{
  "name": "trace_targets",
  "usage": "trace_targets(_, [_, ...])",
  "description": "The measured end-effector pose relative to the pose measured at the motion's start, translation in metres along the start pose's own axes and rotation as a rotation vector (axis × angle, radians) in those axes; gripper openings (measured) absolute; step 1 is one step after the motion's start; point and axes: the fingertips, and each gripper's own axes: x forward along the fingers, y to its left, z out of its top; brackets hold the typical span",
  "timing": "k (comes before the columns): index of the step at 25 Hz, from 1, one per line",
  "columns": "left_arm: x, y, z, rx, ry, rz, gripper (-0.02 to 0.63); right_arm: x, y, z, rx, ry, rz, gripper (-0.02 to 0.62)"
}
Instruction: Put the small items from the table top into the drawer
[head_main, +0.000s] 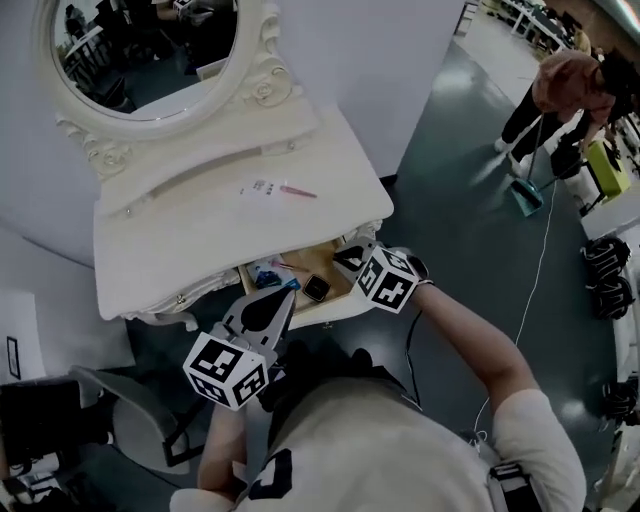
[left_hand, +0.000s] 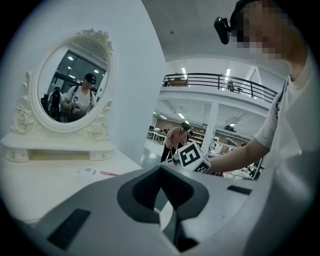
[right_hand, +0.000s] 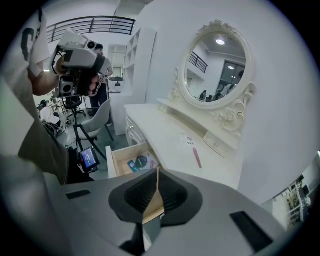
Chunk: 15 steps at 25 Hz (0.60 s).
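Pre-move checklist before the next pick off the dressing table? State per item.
1. Drawer open: ok. The drawer is pulled out, with things lying in it.
2. Table top emptied: not ok. The pink stick and the small white packet lie on it, side by side.
3. Right gripper free: ok. Its jaws are together with nothing between them.
4. Left gripper free: ok. Its jaws are together and empty.
5. Jaws ready for a pick: not ok. Both are shut.
6. Bystander away from the table: ok. The person stands far off.

Grey left tongs, checkered marker cube, pale T-shirt
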Motion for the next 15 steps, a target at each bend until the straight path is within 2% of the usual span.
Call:
trace_targets(7, [-0.008,0.045,0.001,-0.006,0.009,-0.110,0.057,0.028,-0.007,0.025,0.067,0.040,-0.062,0.029])
trace_targets(12, [-0.017,0.071,-0.007,-0.035,0.023,-0.127,0.057,0.043,-0.010,0.041,0.073,0.057,-0.095,0.031])
trace_targets(15, [-0.020,0.082,-0.007,-0.060,0.016,-0.115,0.057,0.051,-0.019,0.046,0.076,0.062,-0.086,0.031])
